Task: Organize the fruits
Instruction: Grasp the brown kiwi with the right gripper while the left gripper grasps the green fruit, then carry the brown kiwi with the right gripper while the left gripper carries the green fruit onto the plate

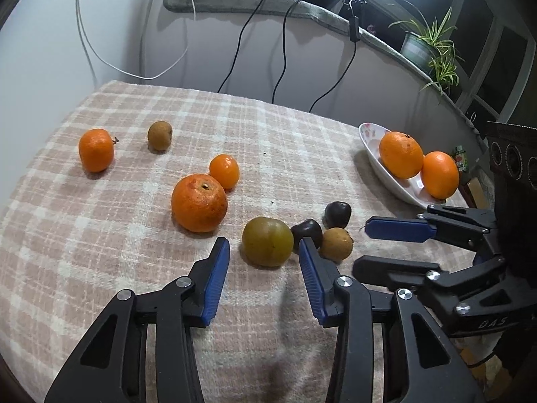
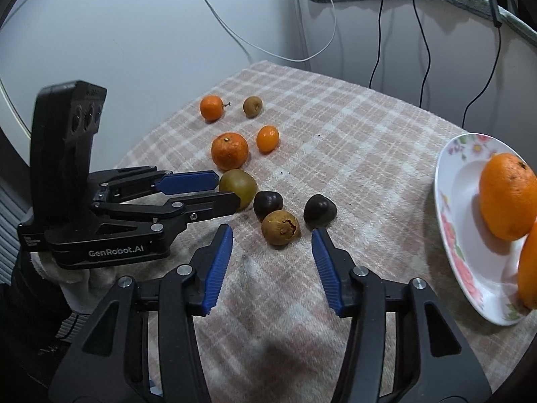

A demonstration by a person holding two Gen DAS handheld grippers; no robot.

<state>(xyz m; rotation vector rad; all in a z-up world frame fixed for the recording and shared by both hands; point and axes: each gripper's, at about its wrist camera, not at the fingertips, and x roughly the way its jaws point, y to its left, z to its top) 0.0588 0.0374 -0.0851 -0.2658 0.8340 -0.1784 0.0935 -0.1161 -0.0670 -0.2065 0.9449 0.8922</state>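
I have both grippers low over the desk [image 1: 100, 268], which is covered by a pink checked cloth [image 2: 335, 134]. My left gripper [image 1: 264, 252] has its fingers [image 1: 214, 282] partly apart, with the greenish-yellow fruit [image 1: 267, 241] sitting just ahead of the tips; from the right wrist view the tips reach either side of it, but I cannot tell whether the pads touch it. My right gripper [image 2: 272, 239] also has its fingers partly apart, and the cracked brown fruit [image 2: 280, 227] lies just beyond the tips, not pressed. Two dark fruits [image 2: 267, 202] [image 2: 319, 210] lie right beside it. Further back on the cloth are a large orange [image 1: 199, 203], a small orange [image 1: 224, 171] just behind it, another orange [image 1: 96, 149] and a brown fruit [image 1: 160, 135] near the far edge. Off to the right, a flowered white plate [image 2: 453, 208] holds two oranges [image 1: 400, 154] [image 1: 439, 174].
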